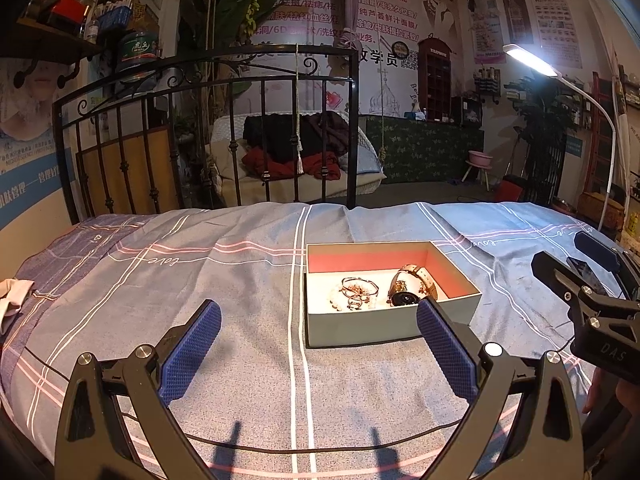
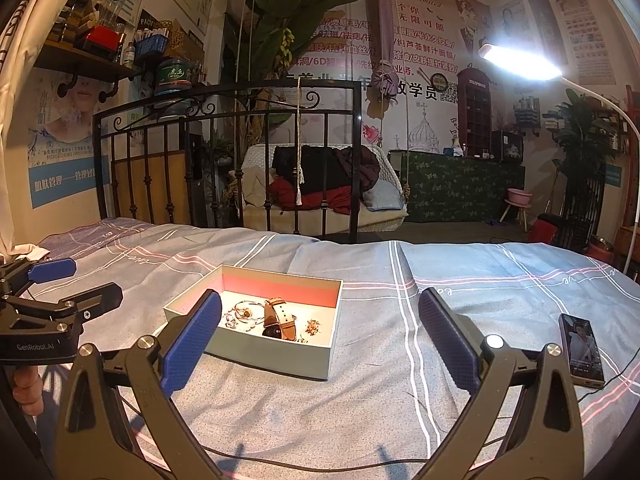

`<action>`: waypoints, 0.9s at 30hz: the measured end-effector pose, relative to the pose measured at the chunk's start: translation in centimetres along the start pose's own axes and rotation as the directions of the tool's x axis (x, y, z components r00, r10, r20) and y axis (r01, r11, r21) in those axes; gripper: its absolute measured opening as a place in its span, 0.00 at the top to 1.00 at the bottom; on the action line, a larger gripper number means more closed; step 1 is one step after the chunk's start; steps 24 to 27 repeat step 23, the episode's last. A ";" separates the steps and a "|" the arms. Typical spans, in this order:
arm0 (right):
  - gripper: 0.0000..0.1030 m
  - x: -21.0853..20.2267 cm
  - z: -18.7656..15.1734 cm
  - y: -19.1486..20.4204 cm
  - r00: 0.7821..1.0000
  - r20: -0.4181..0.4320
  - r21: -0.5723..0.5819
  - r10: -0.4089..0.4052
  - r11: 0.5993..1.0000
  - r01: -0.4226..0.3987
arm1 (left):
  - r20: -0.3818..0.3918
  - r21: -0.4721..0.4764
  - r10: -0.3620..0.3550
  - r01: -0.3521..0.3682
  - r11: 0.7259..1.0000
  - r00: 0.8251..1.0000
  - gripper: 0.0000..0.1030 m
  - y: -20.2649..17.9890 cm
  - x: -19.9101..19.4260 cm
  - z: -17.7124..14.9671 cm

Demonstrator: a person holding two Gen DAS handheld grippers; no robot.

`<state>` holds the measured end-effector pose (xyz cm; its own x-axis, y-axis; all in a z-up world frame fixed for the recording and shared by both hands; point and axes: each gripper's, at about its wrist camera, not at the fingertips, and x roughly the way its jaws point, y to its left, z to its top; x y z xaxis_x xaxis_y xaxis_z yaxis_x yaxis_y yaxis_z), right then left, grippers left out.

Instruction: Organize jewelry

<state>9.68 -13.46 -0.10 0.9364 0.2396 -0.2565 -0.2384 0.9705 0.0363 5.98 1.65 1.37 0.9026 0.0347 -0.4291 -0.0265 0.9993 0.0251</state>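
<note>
The watch [image 2: 278, 318] and bangles [image 1: 358, 290] are gathered in the box [image 1: 360, 330], suggesting sorting is done; both the left gripper [image 1: 318, 344] and right gripper [image 2: 320, 340] are held wide open and empty above the bedspread [image 1: 240, 280].

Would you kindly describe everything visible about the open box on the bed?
The box is a shallow rectangular tray, seemingly cardboard, pale grey-green outside, with coral-pink inner walls and a white floor. It sits lidless and flat on the checked bedsheet. Inside lie a tan-strapped watch, thin bangles and small trinkets. Neither claw touches it.
</note>
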 end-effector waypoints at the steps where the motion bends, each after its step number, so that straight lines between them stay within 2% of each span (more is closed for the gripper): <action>1: 0.06 0.0 0.0 0.0 1.000 0.000 -0.001 0.000 1.000 0.000 | -0.001 0.000 0.000 0.000 1.000 1.000 0.06 0.0 0.0 0.0; 27: 0.06 0.6 -0.1 0.2 1.000 -0.024 -0.007 0.011 1.000 -0.011 | -0.025 -0.010 -0.014 0.014 1.000 1.000 0.06 0.2 0.4 -0.1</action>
